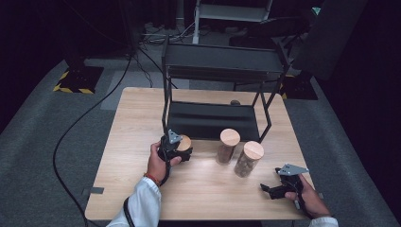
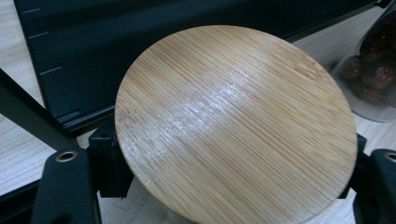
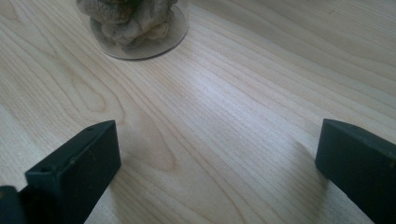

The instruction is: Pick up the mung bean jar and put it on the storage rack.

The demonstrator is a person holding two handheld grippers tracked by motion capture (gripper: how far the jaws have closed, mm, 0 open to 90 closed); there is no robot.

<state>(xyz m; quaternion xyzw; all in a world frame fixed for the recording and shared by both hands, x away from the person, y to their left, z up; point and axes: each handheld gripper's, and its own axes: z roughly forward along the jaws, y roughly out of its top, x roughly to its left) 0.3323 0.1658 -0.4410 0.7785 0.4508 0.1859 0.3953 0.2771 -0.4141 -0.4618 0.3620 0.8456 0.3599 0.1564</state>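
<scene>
From the high view I see my left tool [image 1: 176,147] clamped on a jar with a bamboo lid [image 1: 184,142], standing on the bench [image 1: 142,123] just in front of the black metal rack [image 1: 217,90]. Two more lidded jars stand to its right: the middle jar [image 1: 228,145] near the rack's lower shelf, and the nearer jar [image 1: 248,159] just beside it. My right tool [image 1: 270,189] rests low over the bench near its front right corner, apart from all three jars.

In the left gripper view the round bamboo lid [image 2: 236,123] sits between the two black jaws, which press against the jar from either side below the lid's rim. The rack's dark shelf [image 2: 140,42] lies right behind it, and a clear jar of dark reddish fruit [image 2: 373,70] shows at the right edge.

In the right gripper view the jaws stand wide, with bare bench wood [image 3: 224,107] between them. The base of a clear jar holding pale lumpy pieces [image 3: 135,23] stands well ahead, untouched.
</scene>
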